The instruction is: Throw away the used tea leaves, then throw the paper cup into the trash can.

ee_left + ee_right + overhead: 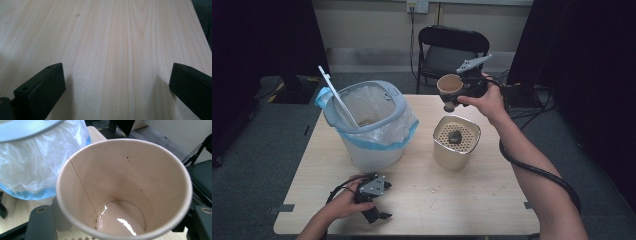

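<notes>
A tan paper cup [450,86] hangs in the air above the far middle of the table, with my right gripper [452,96] shut on its wall. In the right gripper view the cup [125,182] stands upright between the jaws of that gripper [122,226], and a thin film of brownish liquid shines at its bottom. Just below and in front of it stands a cream container [447,150] with a perforated strainer top that carries a dark lump [455,136]. My left gripper [378,215] rests near the table's front left, open, with bare wood between its jaws [116,85].
A light-blue bin [372,125] lined with a clear bag stands at the table's left, its lid [334,95] raised; it also shows in the right gripper view [37,157]. A black folding chair [452,50] stands behind the table. Cables trail at the right.
</notes>
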{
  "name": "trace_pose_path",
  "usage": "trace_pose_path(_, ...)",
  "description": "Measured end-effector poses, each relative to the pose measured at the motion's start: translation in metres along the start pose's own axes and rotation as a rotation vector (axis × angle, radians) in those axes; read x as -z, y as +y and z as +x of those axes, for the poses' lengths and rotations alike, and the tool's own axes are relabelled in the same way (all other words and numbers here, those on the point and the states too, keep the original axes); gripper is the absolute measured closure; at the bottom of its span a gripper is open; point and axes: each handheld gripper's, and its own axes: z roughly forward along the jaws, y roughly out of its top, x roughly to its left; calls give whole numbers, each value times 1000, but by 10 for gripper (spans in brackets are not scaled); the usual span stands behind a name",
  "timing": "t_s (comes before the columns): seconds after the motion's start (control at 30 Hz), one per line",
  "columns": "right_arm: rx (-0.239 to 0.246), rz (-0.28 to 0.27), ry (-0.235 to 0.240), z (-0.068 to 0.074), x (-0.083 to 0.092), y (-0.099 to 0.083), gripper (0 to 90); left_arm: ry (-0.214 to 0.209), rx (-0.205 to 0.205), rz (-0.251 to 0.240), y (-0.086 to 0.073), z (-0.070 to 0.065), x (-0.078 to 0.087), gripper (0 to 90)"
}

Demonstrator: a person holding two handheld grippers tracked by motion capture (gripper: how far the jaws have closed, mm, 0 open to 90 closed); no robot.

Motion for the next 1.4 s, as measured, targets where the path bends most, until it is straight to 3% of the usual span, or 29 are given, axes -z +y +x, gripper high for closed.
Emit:
trace_pose_path(0.63,19,-19,34,14,-7,31,264,0,-1,-1,0,0,0,0)
trace_pose_path(1.4,54,-55,90,38,-16,83,262,-12,11,-1,0,-1,0,0)
